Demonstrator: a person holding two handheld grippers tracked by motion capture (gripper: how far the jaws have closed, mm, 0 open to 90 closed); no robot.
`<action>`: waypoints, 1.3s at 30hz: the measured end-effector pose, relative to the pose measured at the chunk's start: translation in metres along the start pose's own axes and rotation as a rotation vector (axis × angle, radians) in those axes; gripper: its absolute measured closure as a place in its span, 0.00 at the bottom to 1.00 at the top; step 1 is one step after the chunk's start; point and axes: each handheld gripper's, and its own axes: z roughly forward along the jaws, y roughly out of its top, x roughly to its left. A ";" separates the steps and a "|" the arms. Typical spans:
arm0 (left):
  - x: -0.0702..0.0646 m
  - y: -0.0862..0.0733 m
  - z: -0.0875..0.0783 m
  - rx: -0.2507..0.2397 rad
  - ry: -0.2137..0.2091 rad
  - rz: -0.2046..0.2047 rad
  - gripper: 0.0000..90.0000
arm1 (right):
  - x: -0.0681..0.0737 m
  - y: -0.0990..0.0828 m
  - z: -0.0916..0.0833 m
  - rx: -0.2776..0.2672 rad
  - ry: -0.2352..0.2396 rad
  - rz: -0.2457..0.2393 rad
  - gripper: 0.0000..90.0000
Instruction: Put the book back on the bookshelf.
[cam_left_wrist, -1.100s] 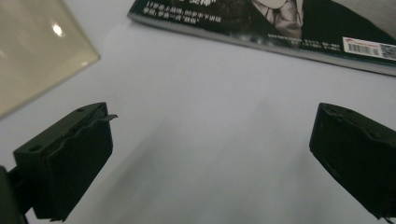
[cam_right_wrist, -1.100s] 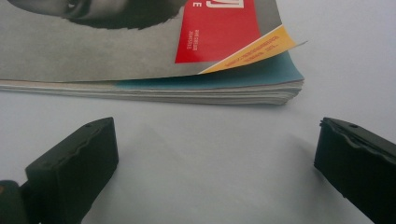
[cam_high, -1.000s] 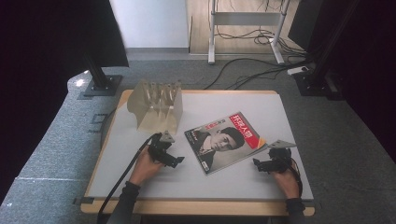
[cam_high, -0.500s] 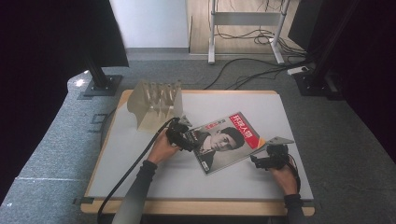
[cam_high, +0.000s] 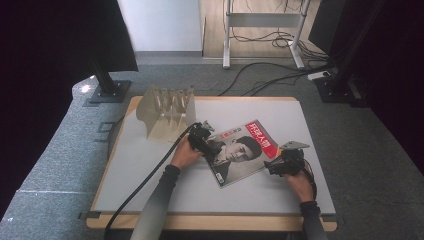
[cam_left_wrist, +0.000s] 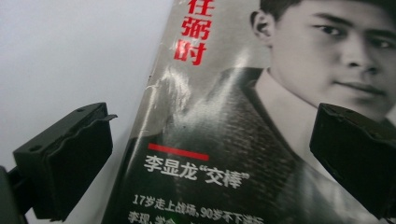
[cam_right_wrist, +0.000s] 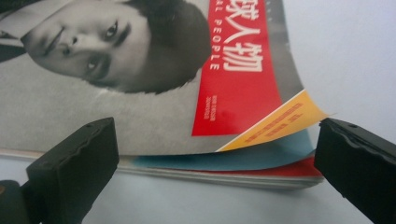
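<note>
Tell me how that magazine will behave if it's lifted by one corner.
The magazine would probably droop: it looks thin, and its cover corner already curls up off the pages. The glossy cover may slip between the fingers. It lies flat on the table, so rolling or tipping seems unlikely.

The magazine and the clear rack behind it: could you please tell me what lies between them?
In the high view, only bare table separates the magazine from the rack.

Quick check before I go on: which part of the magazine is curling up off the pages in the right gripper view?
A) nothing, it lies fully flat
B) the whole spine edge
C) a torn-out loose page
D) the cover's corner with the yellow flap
D: the cover's yellow-backed corner of the magazine lifts off the pages beneath, between the right gripper's open jaws.
</note>
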 end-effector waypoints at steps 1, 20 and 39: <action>0.001 0.000 0.002 0.009 0.001 0.004 0.00 | 0.000 0.001 -0.002 -0.008 -0.004 -0.003 0.00; -0.013 -0.008 0.000 0.060 -0.029 0.020 0.00 | -0.015 0.005 0.026 0.049 0.051 0.025 0.02; -0.057 -0.060 -0.041 0.051 -0.034 0.019 0.00 | 0.013 -0.003 0.011 0.065 0.099 -0.052 0.03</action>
